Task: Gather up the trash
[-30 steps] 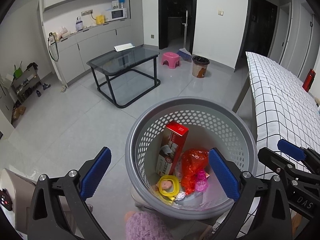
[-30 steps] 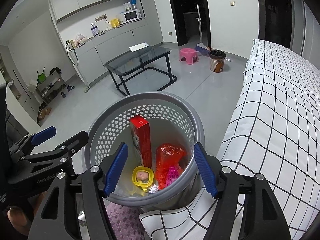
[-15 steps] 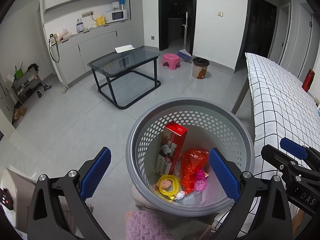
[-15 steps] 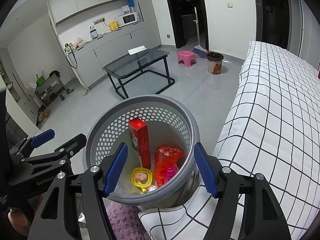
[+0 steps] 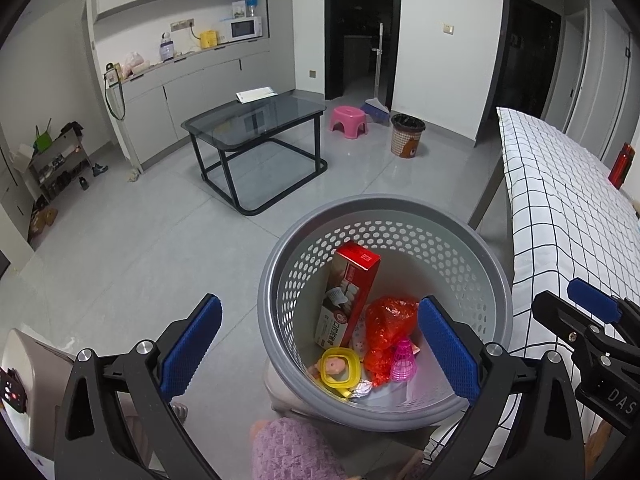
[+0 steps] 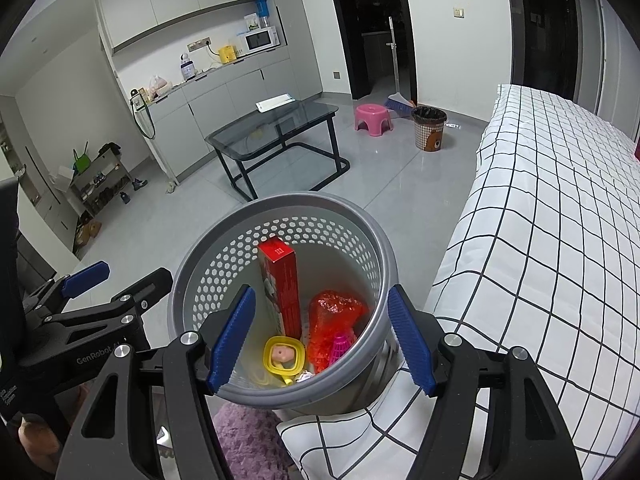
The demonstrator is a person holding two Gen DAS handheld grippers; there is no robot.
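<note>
A: Grey floor tiles fill the upper half of both views, with a glass table [image 5: 256, 120] at upper centre and a checked bed [image 6: 560, 220] along the right edge.

B: And the trash?

A: It lies in the grey basket [image 5: 492, 280] at lower centre: 1 red box [image 5: 348, 292] leaning on end, its long axis running up toward the rim, 1 red wrapper [image 5: 388, 320], 1 yellow lid [image 5: 336, 368], 1 pink shuttlecock [image 5: 403, 362].

B: Grippers?

A: Left gripper [image 5: 320, 348] spread wide, holding nothing; right gripper [image 6: 320, 340] the same. The basket sits directly ahead of both and below them, the right one looking nearer.
</note>
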